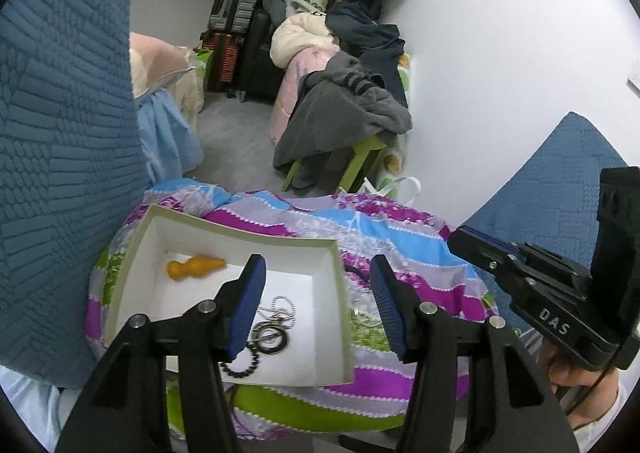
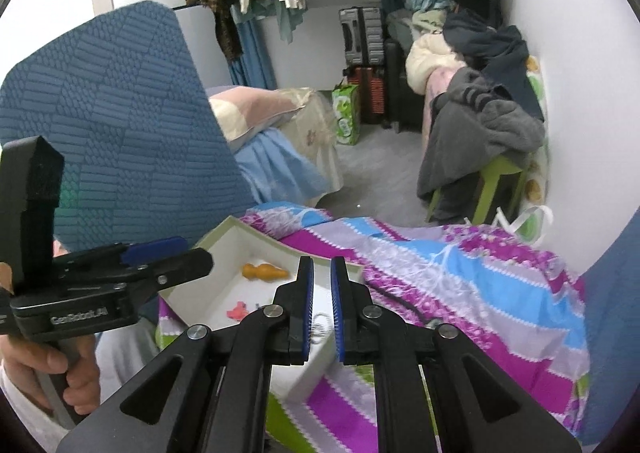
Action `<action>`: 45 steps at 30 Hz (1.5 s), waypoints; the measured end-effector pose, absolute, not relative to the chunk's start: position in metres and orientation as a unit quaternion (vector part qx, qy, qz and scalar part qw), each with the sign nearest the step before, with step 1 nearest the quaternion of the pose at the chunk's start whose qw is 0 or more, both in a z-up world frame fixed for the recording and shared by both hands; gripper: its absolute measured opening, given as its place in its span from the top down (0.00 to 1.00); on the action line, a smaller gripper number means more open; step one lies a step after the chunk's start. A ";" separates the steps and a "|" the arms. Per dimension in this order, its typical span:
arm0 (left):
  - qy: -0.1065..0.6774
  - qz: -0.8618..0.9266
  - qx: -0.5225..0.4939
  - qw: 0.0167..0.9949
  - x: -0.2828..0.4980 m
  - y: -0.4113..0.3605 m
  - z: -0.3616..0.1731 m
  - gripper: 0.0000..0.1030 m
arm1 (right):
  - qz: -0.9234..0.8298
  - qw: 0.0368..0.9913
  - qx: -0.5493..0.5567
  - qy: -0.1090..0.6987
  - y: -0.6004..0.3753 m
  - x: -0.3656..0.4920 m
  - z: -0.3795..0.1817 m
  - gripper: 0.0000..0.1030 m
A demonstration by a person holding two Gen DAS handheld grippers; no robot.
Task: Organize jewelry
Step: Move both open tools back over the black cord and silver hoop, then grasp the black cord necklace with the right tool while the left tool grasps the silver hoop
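A shallow white box (image 1: 132,265) with a pale green rim rests on a colourful striped blanket (image 1: 404,229). In it lie an orange gourd-shaped piece (image 1: 194,267), a silver ball chain (image 1: 280,307), dark rings (image 1: 272,337) and a black bead bracelet (image 1: 242,367). My left gripper (image 1: 318,305) is open and empty, above the box's right side. In the right wrist view the box (image 2: 224,239) also holds a small pink piece (image 2: 236,311). My right gripper (image 2: 321,313) has its jaws nearly closed with a narrow gap, over the box's right edge; a silver chain (image 2: 320,323) shows through the gap.
Blue textured cushions (image 1: 60,133) stand at the left and right. A green stool (image 2: 492,181) draped with grey clothing, suitcases (image 2: 360,37) and hanging clothes fill the back. A dark cord (image 2: 404,301) lies on the blanket beside the box.
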State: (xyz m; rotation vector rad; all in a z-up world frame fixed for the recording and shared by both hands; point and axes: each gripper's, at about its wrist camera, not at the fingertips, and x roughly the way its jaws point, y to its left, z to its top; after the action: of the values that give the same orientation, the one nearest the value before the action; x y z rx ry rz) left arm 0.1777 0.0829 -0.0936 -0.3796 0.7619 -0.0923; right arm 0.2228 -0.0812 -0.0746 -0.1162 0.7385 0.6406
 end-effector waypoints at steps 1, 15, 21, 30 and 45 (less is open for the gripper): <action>0.370 -0.047 -0.189 0.908 0.179 0.079 -0.094 0.47 | 0.305 0.881 -0.056 0.356 -0.085 0.225 -0.076 0.93; 0.395 -0.083 -0.212 0.890 0.203 0.012 -0.140 0.47 | 0.307 0.864 -0.052 0.397 -0.147 0.270 -0.138 0.93; 0.434 -0.099 -0.211 0.870 0.217 -0.025 -0.177 0.56 | 0.332 0.830 -0.036 0.446 -0.158 0.302 -0.177 0.87; 0.482 -0.085 -0.234 0.840 0.248 -0.051 -0.236 0.75 | 0.351 0.789 -0.095 0.494 -0.152 0.352 -0.218 0.83; 0.514 0.030 -0.161 0.842 0.280 -0.070 -0.287 0.75 | 0.384 0.732 -0.106 0.552 -0.130 0.391 -0.267 0.82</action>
State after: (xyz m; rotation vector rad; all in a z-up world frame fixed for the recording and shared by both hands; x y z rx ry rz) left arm 0.2804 -0.0703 -0.2869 -0.3402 1.0868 0.0633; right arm 0.3906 -0.1301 -0.2675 -0.2336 1.2140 0.8457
